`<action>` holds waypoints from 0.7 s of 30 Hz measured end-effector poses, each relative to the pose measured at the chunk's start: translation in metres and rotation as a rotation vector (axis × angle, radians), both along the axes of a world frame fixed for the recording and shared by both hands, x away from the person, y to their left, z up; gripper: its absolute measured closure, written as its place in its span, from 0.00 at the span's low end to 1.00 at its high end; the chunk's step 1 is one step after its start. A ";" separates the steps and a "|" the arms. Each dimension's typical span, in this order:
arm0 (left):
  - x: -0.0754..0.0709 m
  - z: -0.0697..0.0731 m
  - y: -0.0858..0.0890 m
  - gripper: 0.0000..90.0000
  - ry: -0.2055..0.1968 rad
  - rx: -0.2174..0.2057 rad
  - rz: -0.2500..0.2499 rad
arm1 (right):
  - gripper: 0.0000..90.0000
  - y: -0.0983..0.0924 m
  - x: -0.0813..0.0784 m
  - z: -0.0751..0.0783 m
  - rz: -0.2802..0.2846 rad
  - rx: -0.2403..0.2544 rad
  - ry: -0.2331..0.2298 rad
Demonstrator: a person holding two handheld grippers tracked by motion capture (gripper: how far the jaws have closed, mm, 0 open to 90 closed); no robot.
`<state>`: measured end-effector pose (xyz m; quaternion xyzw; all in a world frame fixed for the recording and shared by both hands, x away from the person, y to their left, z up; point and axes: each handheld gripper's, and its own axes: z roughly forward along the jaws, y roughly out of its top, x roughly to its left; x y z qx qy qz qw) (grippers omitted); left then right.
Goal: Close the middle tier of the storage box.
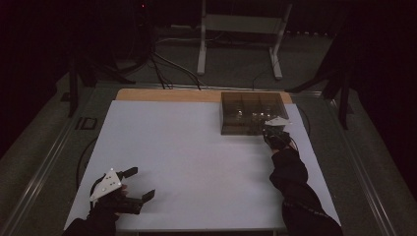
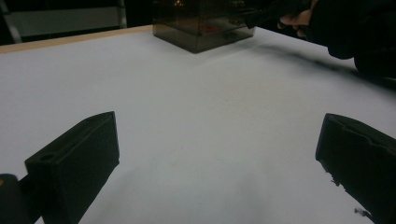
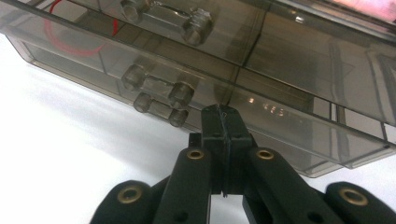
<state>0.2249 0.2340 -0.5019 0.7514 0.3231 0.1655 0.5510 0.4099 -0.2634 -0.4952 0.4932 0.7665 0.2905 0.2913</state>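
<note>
Smoked-clear drawer organizer (image 1: 251, 112) sits at the far right of the white worktop (image 1: 187, 162); right tool (image 3: 223, 122) has its jaws pressed flat together with nothing between them, tips at or just short of the front of the lowest drawer, beside that drawer's clear bar handle (image 3: 156, 106). Left tool (image 1: 136, 185) rests near the worktop's near left corner, well apart from the organizer, jaws spread wide and empty. Risk, as I judge it: closed tips cannot take the handle, and a push here could slide the light box backward.
</note>
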 end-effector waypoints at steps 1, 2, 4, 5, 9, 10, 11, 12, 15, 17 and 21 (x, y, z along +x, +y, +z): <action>0.000 0.000 0.000 0.01 -0.001 -0.001 0.002 | 1.00 0.000 0.000 0.000 0.002 0.000 -0.001; 0.000 0.000 0.000 0.01 -0.001 -0.003 0.003 | 1.00 0.000 0.000 0.000 0.001 0.000 -0.001; 0.000 0.000 0.000 0.01 -0.001 0.001 0.001 | 1.00 0.000 0.001 0.000 0.000 0.002 0.000; 0.000 0.000 0.000 0.01 0.003 0.000 0.001 | 1.00 0.001 0.001 0.000 0.001 0.002 0.000; 0.000 0.000 0.000 0.01 -0.001 -0.002 0.003 | 1.00 0.001 0.002 0.000 0.002 0.001 -0.001; 0.000 0.000 0.000 0.01 0.000 0.001 0.002 | 1.00 0.001 0.003 0.001 0.001 0.002 -0.002; 0.000 0.000 0.000 0.01 0.003 -0.001 0.002 | 1.00 0.001 0.003 0.001 0.000 0.002 -0.001; 0.000 0.000 0.000 0.01 0.001 0.001 0.001 | 1.00 0.001 0.003 0.001 0.001 0.001 -0.001; 0.000 0.000 0.000 0.01 -0.002 0.000 0.003 | 1.00 0.002 0.004 0.001 -0.002 0.003 -0.001; 0.000 0.000 0.000 0.01 0.002 0.001 0.001 | 1.00 0.002 0.005 0.001 -0.001 0.004 0.000; 0.000 0.000 0.000 0.01 -0.001 0.000 0.003 | 1.00 0.002 0.007 0.001 0.000 0.004 0.003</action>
